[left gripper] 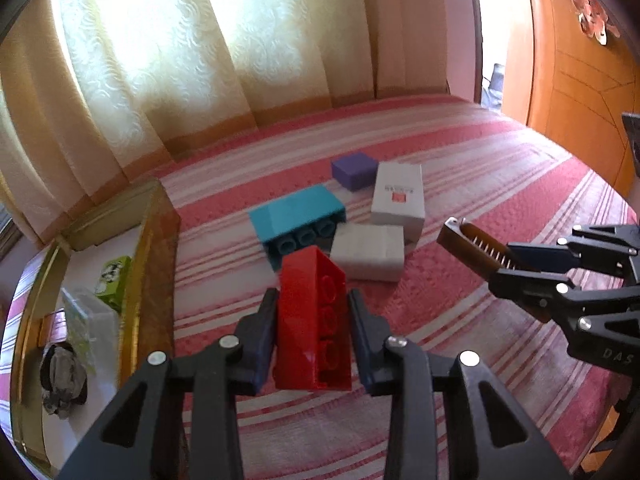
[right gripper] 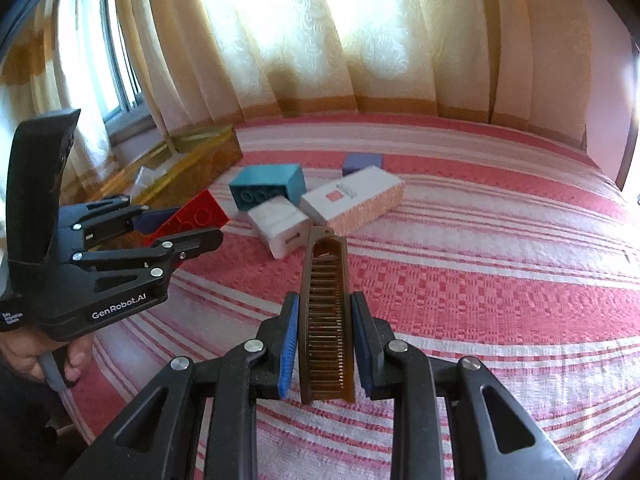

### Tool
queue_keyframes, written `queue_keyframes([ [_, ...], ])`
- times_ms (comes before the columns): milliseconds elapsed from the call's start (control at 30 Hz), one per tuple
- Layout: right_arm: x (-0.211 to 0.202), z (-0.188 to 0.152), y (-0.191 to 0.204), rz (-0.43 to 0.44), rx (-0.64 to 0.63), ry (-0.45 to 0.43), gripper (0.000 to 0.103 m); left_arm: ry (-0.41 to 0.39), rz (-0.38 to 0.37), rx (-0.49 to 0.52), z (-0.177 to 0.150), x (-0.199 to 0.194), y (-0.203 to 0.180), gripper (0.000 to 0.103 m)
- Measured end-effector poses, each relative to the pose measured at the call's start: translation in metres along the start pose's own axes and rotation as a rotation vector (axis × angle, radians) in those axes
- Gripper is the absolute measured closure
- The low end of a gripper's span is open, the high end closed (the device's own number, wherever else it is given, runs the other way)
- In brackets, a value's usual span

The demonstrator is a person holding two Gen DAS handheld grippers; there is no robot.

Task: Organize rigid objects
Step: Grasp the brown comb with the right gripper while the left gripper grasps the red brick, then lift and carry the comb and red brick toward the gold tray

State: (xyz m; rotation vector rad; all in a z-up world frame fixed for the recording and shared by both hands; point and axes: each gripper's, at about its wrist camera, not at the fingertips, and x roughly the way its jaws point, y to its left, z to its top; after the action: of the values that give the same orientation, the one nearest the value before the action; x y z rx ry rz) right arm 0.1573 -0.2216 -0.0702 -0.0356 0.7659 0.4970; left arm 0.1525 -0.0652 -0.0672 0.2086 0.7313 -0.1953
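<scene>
The pink-and-white striped bedspread carries everything. At its left edge sits a gold-rimmed box. The teal toy brick lies mid-bedspread; the tall white carton and small white box lie just right of it. The left gripper clamps the red toy brick, held nearer than the teal one. The right gripper grips a brown comb above the bedspread

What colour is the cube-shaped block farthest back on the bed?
Purple cube-shaped block, clearest in the left wrist view.
</scene>
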Motion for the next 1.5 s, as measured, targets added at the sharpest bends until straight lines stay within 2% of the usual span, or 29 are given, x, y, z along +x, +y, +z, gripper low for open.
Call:
queue_keyframes([
  [367, -0.015, -0.002, 0.013, 0.015, -0.022, -0.114, 0.076, -0.151, 0.043, -0.102, -0.003, -0.027, 0.018, 0.070],
  [667, -0.026, 0.000, 0.013, 0.029, 0.003, -0.190, 0.076, -0.258, 0.085, -0.127, -0.007, -0.045, 0.021, 0.070],
  [1033, -0.035, 0.008, 0.021, 0.005, -0.018, -0.261, 0.076, -0.294, 0.082, -0.161, -0.010, -0.052, 0.026, 0.070],
  [1500, -0.028, 0.020, 0.029, -0.015, -0.045, -0.336, 0.076, -0.334, 0.094, -0.201, -0.017, -0.062, 0.037, 0.070],
])
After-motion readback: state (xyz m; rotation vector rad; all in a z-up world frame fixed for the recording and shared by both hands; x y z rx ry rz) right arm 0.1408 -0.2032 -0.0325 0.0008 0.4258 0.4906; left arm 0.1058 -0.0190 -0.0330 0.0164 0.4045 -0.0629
